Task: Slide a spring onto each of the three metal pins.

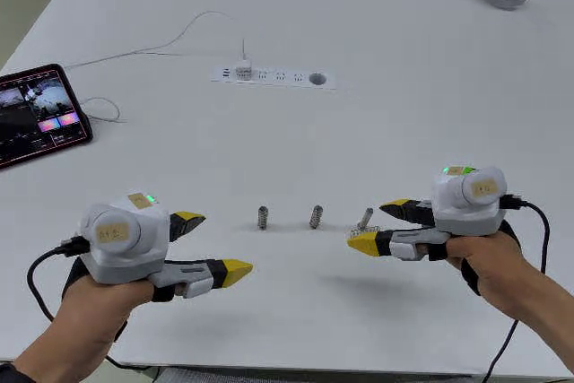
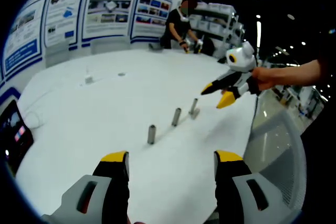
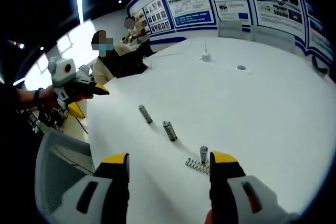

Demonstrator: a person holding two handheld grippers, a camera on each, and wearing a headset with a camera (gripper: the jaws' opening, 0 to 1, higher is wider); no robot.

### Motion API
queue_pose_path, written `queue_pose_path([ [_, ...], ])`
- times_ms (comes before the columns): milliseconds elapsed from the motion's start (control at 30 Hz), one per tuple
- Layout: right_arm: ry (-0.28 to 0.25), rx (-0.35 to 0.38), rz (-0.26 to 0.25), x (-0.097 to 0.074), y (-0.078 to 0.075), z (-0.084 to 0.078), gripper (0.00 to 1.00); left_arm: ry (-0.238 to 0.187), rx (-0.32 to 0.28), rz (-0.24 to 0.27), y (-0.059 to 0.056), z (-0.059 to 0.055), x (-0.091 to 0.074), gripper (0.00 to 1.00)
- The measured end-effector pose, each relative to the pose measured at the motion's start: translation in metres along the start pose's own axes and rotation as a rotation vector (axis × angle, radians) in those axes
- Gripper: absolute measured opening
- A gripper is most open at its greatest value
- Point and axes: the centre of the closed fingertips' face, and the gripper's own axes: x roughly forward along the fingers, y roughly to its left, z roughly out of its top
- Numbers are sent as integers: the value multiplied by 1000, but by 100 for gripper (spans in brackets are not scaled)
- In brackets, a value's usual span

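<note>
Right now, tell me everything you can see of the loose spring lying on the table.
The loose spring is a small silvery wire coil, lying on its side on the white table at the foot of the bare pin, not threaded on it. It lies ahead of the right gripper, near one yellow jaw tip, jaws open, nothing gripping it.

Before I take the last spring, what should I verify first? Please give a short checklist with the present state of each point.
1. Left-hand pin already loaded: ok.
2. Middle pin already loaded: ok.
3. Third pin bare, ready to be loaded: ok.
4. Loose spring lying flat beside the third pin, ungripped: ok.
5. Right gripper open, close to the loose spring: ok.
6. Left gripper open, apart from the pins: ok.
</note>
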Motion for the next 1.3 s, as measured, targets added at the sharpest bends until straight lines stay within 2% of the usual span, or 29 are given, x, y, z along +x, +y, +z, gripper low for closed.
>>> queue_pose_path([
  [400, -27, 44, -21, -15, -2, -15, 67, 7, 4, -15, -6, 2, 7, 67],
  [833, -31, 62, -29, -23, -3, -24, 69, 10, 17, -34, -13, 6, 16, 67],
  [1133, -35, 75, -38, -30, -3, -29, 70, 17, 64, -63, -25, 15, 23, 67],
  [1300, -37, 81, -44, -35, -3, -32, 71, 35, 107, -98, -38, 19, 31, 68],
])
